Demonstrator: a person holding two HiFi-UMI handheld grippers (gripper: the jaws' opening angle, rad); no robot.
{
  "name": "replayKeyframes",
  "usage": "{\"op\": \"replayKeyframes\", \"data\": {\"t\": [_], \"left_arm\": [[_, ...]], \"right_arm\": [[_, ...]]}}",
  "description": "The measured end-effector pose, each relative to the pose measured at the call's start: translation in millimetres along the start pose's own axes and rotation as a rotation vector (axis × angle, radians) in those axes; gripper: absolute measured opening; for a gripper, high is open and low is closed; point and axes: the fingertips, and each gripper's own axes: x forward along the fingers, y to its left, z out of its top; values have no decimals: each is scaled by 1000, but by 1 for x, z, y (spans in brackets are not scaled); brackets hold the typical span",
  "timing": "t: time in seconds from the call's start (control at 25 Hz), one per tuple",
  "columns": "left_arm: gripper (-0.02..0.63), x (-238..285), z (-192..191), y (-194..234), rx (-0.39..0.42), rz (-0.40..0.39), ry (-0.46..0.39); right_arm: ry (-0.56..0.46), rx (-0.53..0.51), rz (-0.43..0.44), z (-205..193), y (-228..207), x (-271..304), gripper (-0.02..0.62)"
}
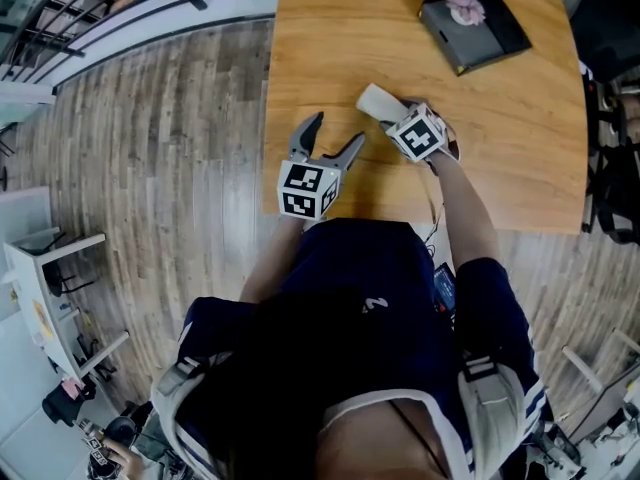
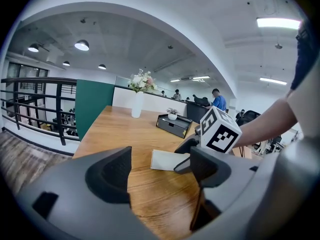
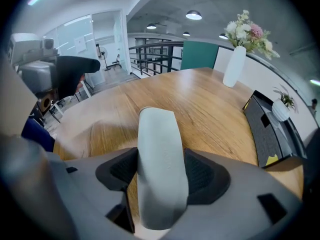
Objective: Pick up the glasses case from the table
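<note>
No legible print anywhere. Each hand-held gripper carries a cube patterned with black-and-white square markers. A faint embossed mark on the case lid is too small to read.

Containers: black tray (image 3: 270, 134) at the right of the right gripper view. A small plant in a white pot (image 3: 281, 110) stands on it, and a yellow scrap (image 3: 272, 159) shows at its near corner. In the head view the tray sits at the upper right of the wooden surface (image 1: 330, 48). White vase (image 3: 234, 66) holding pale and pink flowers (image 3: 246, 30), upper right of the right gripper view, at the far edge of the surface.

Glasses case (image 3: 157, 134): pale grey, matte, long with rounded ends, closed. It looks to lie on the surface, just above centre in the head view, well apart from the tray. Its near end sits between the jaws of the right hand-held gripper (image 3: 162, 176). Both dark ribbed pads are against its long sides, gripping at a middling width. The far end of the case runs away from the camera over the wood.

Left hand-held gripper (image 1: 335, 133): jaws wide apart, only bare wood between them. In the head view it is lower left of the case, near but not touching.
</note>
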Motion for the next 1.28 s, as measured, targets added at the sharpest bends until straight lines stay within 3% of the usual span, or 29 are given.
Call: {"op": "replayKeyframes", "data": {"t": [0.16,0.72,1.28], "left_arm": [[356,-4,-3,1,-10,13,-9],[356,-12,6,-30,-25,52,-59],[356,-31,34,-80,-1,73,-170]], "right_arm": [[-62,-30,-34,9,3,-11,300],[-367,9,-131,43,0,-109,301],[-723,131,-281,24,5,-240,302]]}}
